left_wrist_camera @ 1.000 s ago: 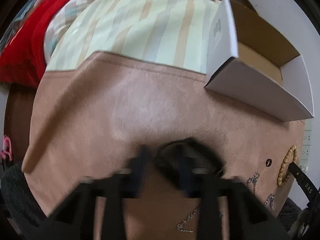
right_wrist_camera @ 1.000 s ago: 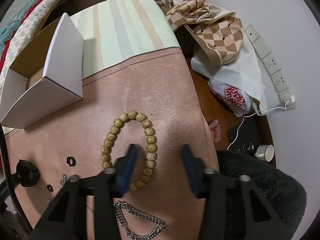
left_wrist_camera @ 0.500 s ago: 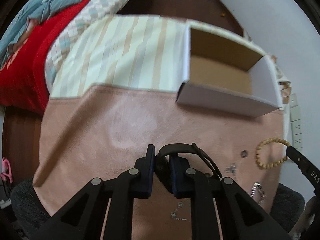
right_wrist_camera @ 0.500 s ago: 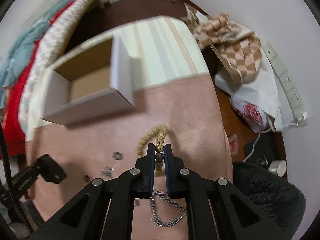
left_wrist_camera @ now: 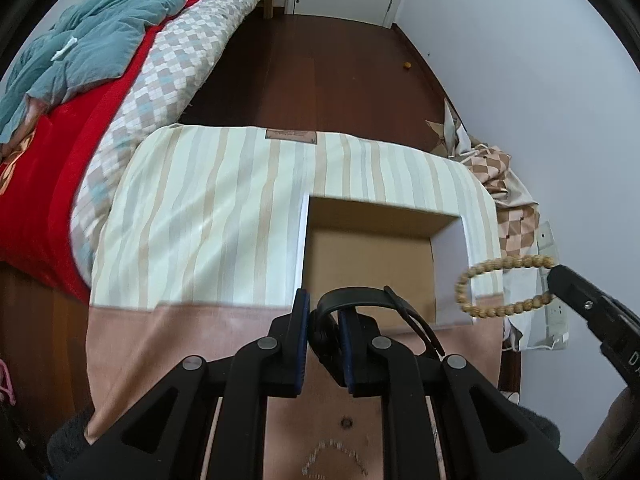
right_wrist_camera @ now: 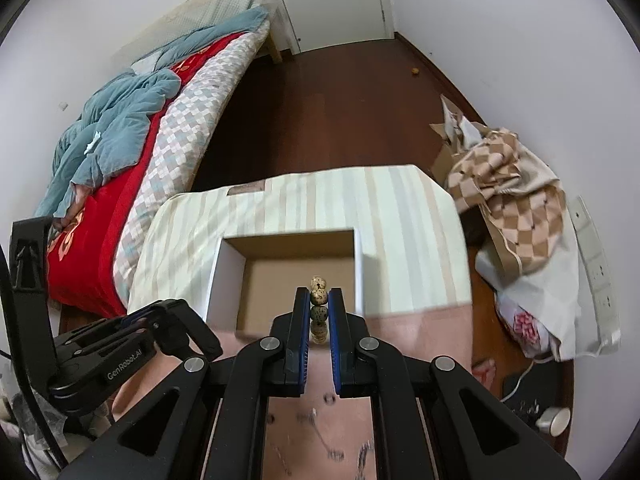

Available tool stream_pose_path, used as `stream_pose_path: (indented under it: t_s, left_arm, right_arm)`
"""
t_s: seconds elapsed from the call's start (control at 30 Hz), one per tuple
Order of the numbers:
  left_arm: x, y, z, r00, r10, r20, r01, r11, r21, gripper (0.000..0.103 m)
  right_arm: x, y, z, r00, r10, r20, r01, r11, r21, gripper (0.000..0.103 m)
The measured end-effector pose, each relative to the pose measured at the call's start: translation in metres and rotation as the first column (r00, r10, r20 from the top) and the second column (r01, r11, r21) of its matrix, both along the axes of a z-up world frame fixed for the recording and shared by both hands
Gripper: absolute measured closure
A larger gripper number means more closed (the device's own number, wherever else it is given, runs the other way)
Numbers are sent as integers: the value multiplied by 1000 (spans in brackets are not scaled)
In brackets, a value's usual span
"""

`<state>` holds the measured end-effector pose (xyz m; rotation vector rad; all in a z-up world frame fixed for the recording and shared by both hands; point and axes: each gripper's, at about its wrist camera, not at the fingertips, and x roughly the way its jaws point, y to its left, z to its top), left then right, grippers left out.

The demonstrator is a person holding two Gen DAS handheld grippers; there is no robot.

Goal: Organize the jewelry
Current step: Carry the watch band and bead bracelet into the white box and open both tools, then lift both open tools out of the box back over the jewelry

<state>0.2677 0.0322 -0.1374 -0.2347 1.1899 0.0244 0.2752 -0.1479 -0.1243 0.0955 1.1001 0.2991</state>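
The surface (left_wrist_camera: 192, 344) wore a pink-tan cloth on its near part and a pale striped cloth (left_wrist_camera: 208, 216) beyond, and an open white box (right_wrist_camera: 224, 276) with a brown cardboard floor sat on the striped part, its near wall at the seam between the 2 cloths. Beyond the box lay dark wood floor (right_wrist_camera: 344, 116) running to a white door. Left of the box stood a bed (right_wrist_camera: 132, 148) with a red cover, a checked quilt and a crumpled teal blanket. Right of the box, a checked tan fabric heap (right_wrist_camera: 508, 196) rested on the floor by the wall, with a white power strip past it.

The left gripper (left_wrist_camera: 323, 332) had its jaws clamped on a black watch strap (left_wrist_camera: 360, 296), which arched up just in front of the box's near wall. The right gripper (right_wrist_camera: 319, 316) had its jaws pressed on a wooden bead bracelet (right_wrist_camera: 319, 294), held above the box's near edge; in the left wrist view its loop hung right of the box, over the box's right wall.

On the pink cloth nearer than the box, a thin chain (left_wrist_camera: 332, 456) and other small pieces were blurred and partly hidden by the gripper frames, so their kind was hard to tell. The watch's face was hidden behind the left jaws.
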Motion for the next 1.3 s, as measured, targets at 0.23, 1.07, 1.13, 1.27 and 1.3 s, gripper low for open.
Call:
stream_pose_path:
  t_s: [0.23, 1.07, 1.13, 1.27, 1.3]
  left_arm:
    - [46, 4, -27, 998, -5, -68, 3, 999, -33, 90]
    - [7, 8, -15, 999, 37, 39, -44, 974, 221, 0]
    - [1, 9, -14, 998, 45, 43, -54, 973, 225, 0]
    - [-9, 10, -7, 997, 50, 54, -61, 970, 234, 0]
    - [-11, 9, -5, 997, 51, 58, -63, 969, 240, 0]
  right_arm:
    - [56, 23, -44, 995, 44, -93, -46, 999, -16, 94]
    - [23, 20, -74, 997, 31, -77, -49, 969, -243, 1]
    - [17, 20, -72, 998, 21, -62, -36, 967, -253, 1]
    - [8, 22, -66, 999, 16, -48, -28, 967, -253, 1]
    - [5, 22, -64, 999, 16, -43, -26, 967, -252, 1]
